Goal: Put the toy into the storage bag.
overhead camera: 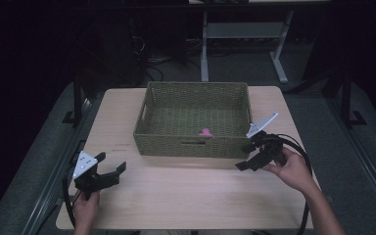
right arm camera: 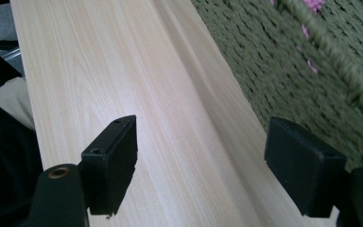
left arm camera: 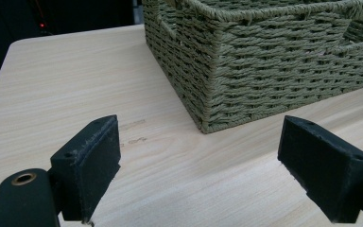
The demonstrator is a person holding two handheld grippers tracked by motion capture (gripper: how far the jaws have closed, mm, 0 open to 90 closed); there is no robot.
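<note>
My left gripper [overhead camera: 111, 170] and right gripper [overhead camera: 247, 156], both jaws spread and empty, hover over the table [overhead camera: 176, 196]; beyond, the woven basket [overhead camera: 191, 144] holds a pink object [overhead camera: 205, 131] near its front wall.

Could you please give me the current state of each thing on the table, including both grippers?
basket: upright on the table, open-topped, holding the pink item
pink item: lying inside the basket, near its front wall
left gripper: open, empty
right gripper: open, empty, beside the basket
</note>
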